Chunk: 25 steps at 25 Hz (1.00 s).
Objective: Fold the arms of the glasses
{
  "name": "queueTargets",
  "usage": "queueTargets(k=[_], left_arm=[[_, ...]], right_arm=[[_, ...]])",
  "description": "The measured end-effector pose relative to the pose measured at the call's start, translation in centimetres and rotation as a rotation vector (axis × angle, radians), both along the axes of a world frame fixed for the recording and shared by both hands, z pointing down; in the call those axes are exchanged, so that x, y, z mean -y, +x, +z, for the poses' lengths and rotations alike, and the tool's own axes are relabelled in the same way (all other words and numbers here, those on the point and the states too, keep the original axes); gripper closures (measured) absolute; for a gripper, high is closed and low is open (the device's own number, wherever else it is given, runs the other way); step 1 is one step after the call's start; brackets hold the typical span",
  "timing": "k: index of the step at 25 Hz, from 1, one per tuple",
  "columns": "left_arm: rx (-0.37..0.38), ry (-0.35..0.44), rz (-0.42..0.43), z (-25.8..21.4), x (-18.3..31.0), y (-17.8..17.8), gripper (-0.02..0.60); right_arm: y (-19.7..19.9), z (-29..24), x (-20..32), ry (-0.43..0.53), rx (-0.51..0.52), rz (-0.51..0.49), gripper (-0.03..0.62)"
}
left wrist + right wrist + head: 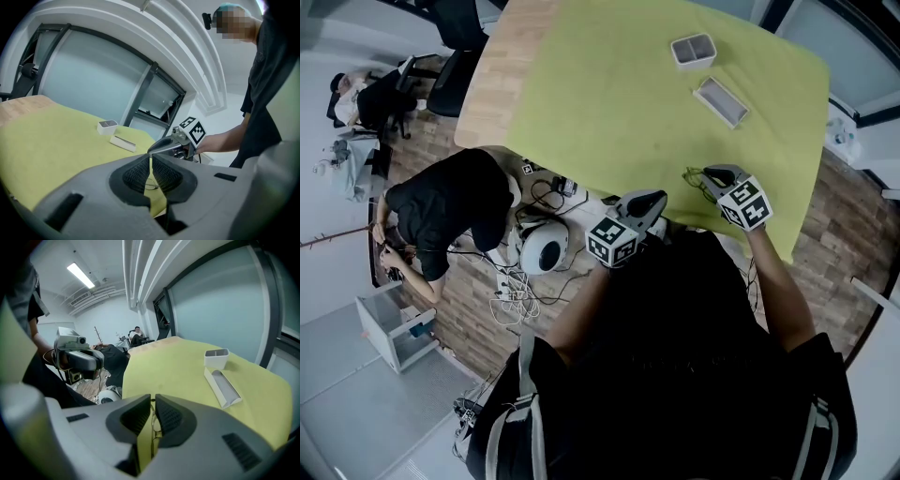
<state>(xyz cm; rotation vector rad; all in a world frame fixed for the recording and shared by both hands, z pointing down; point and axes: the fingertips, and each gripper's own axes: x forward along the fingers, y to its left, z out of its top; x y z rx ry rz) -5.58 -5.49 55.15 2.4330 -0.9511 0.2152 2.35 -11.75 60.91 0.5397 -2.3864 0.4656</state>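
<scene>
Thin wire-framed glasses [694, 175] lie on the yellow-green tablecloth [609, 94] near its front edge. My right gripper [708, 174] is right at them; in the right gripper view its jaws stand almost together with the glasses' wire [153, 425] running in the narrow slit, so my right gripper [153, 398] looks shut on the glasses. My left gripper [659, 197] hovers at the table's edge a little to the left. In its own view my left gripper [150, 157] is shut with nothing held. The glasses [149, 185] show faintly beyond its jaws, below the right gripper's body [164, 145].
A long white case tray [721, 100] and a small white box [693, 50] sit farther back on the cloth. A person in black [450, 202] crouches on the floor at the left beside cables and a white round device [546, 248].
</scene>
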Motion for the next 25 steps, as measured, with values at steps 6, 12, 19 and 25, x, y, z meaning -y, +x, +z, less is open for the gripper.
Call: queueTargets(k=[6, 12, 19, 25], left_arm=[[-0.036, -0.023, -0.011, -0.2, 0.3, 0.6, 0.551], [-0.038, -0.021, -0.014, -0.6, 0.8, 1.1, 0.551], [-0.024, -0.039, 0.006, 0.0, 1.1, 1.9, 0.549], [-0.016, -0.042, 0.021, 0.2, 1.7, 2.3, 0.551]], right_arm=[[1.5, 0.9, -1.1, -0.030, 0.001, 0.014, 0.543], [3.2, 2.1, -2.3, -0.065, -0.003, 0.037, 0.543], [5.0, 3.9, -2.7, -0.108, -0.014, 0.080, 0.543], [6.5, 5.9, -3.2, -0.144, -0.049, 0.080, 0.543]])
